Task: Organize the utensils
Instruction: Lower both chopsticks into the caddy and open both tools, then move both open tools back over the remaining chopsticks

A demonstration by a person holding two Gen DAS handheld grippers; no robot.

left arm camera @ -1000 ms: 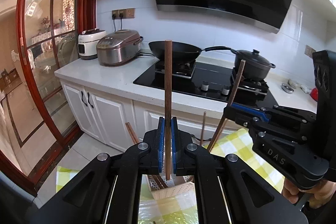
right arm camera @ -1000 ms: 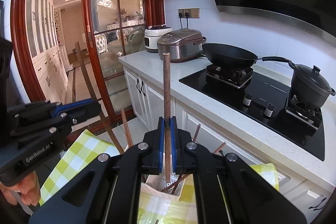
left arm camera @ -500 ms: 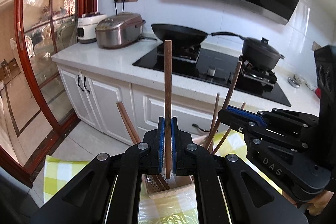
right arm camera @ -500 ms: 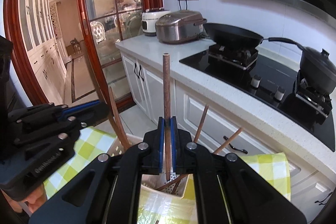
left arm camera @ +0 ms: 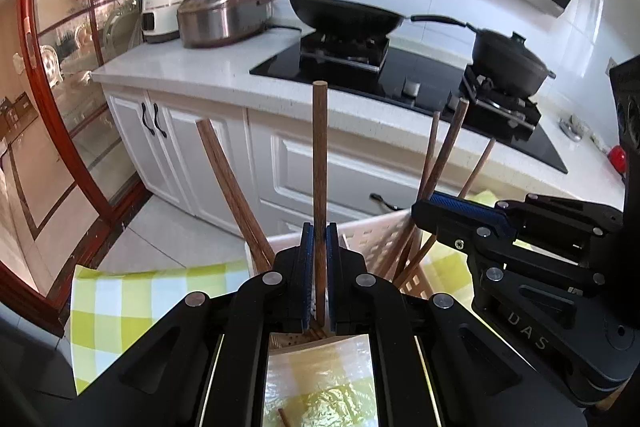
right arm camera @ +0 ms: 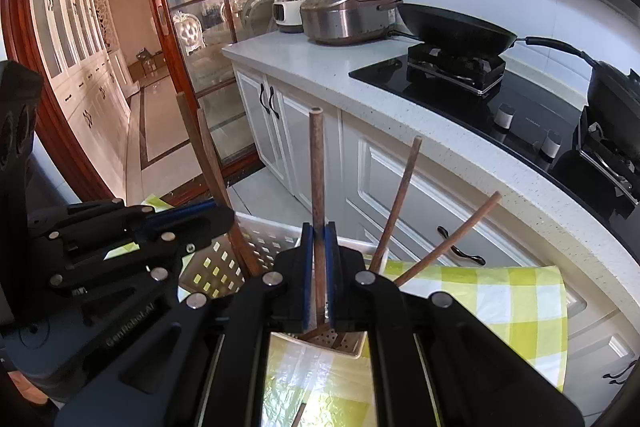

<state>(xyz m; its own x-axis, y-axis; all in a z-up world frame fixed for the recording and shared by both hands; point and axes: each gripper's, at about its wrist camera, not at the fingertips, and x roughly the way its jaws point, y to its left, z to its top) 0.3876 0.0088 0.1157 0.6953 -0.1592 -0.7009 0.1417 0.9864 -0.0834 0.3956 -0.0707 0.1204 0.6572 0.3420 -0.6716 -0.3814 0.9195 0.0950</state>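
Observation:
A brown wooden chopstick (left arm camera: 319, 163) stands upright in my left gripper (left arm camera: 319, 277), whose blue pads are shut on it. My right gripper (right arm camera: 319, 275) is shut on another upright brown chopstick (right arm camera: 317, 171). Below both sits a white perforated utensil holder (left arm camera: 374, 239) (right arm camera: 262, 241) on a yellow-and-white checked tablecloth (left arm camera: 120, 303) (right arm camera: 492, 291). Several more chopsticks (left arm camera: 232, 187) (right arm camera: 396, 203) lean inside it. Both held chopsticks' lower ends reach down into the holder, hidden behind the jaws. Each gripper shows beside the other: the right one (left arm camera: 456, 205) in the left wrist view, the left one (right arm camera: 188, 217) in the right wrist view.
Behind the table runs a white counter (left arm camera: 200, 75) with cabinet doors (left arm camera: 176, 147), a rice cooker (left arm camera: 224, 13), a wok (left arm camera: 346, 17) and a black pot (left arm camera: 506, 61) on a black hob. A red-framed glass door (right arm camera: 192, 27) stands to the left. A loose chopstick (right arm camera: 298, 415) lies on the cloth.
Both grippers have sunk toward the holder with their chopsticks still clamped. The holder and the leaning chopsticks now fill more of both views.

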